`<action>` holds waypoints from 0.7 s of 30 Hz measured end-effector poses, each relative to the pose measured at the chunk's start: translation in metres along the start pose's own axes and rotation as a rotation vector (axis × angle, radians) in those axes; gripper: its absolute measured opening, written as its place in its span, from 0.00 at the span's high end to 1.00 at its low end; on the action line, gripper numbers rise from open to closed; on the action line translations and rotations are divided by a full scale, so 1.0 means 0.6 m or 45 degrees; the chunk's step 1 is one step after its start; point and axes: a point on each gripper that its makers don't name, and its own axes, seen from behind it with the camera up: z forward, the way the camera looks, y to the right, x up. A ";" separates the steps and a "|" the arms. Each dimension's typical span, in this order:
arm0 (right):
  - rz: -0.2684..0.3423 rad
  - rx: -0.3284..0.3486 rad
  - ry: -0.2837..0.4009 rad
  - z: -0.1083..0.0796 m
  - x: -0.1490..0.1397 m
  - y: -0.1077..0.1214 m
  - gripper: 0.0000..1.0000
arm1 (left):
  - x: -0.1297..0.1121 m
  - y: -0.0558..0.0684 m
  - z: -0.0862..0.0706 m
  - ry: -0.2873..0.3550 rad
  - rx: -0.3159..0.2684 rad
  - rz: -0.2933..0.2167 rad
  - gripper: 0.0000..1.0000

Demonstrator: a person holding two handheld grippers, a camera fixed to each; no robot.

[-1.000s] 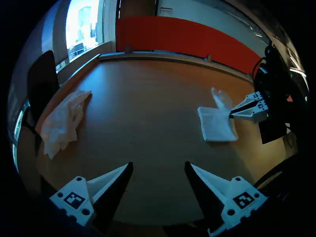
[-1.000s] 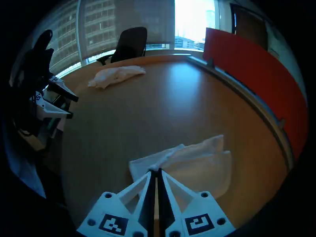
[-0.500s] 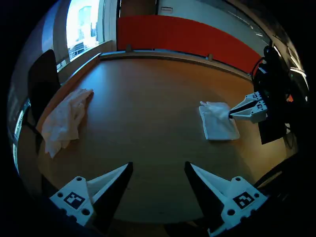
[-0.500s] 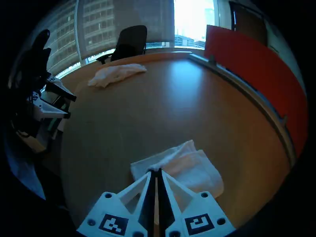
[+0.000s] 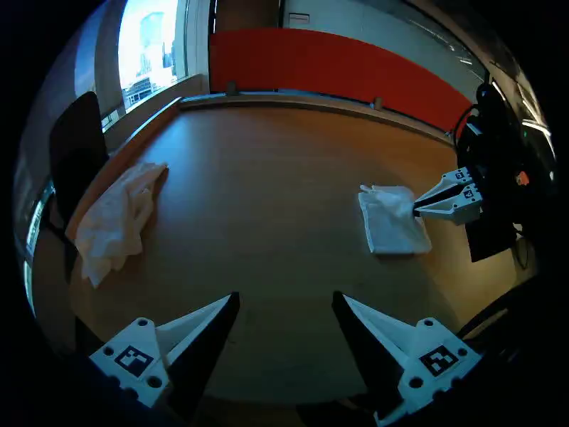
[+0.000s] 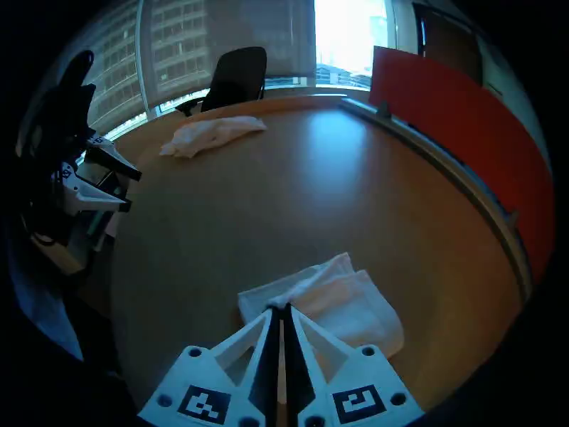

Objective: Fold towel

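A white towel (image 6: 334, 302) lies folded in a small rectangle on the wooden table (image 6: 284, 185), directly ahead of my right gripper (image 6: 282, 309). The right gripper's fingers are pressed together on the towel's near edge. In the left gripper view the same towel (image 5: 391, 217) sits at the right, with the right gripper (image 5: 415, 206) pinching its right edge low over the table. My left gripper (image 5: 284, 299) hovers open above the table's near side, nothing between its fingers. From the right gripper view it stands at the far left (image 6: 134, 193), held by a person in dark clothes.
A second, crumpled white towel (image 5: 114, 217) lies near the table's left edge, also seen far off (image 6: 213, 134). A black chair (image 6: 235, 78) stands behind it by the windows. A red partition (image 5: 334, 64) runs along the table's far side.
The right gripper brought the raised towel flap down and over, leaving a smaller flat rectangle. In the last half second it hardly moved. The left gripper stayed still and open.
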 end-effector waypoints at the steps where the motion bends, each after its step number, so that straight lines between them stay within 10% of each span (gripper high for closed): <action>1: 0.001 -0.004 0.001 -0.001 0.000 0.001 0.95 | 0.000 0.001 0.000 0.000 0.000 0.000 0.03; 6: 0.009 -0.014 0.003 -0.004 -0.004 0.003 0.79 | 0.000 0.002 0.000 -0.001 0.000 0.004 0.03; 11: 0.018 -0.024 0.006 -0.008 -0.009 0.002 0.30 | 0.000 0.003 -0.001 0.000 -0.001 0.010 0.03; 21: 0.066 -0.068 -0.009 -0.015 -0.042 0.004 0.24 | 0.003 0.007 -0.001 0.007 -0.008 0.010 0.03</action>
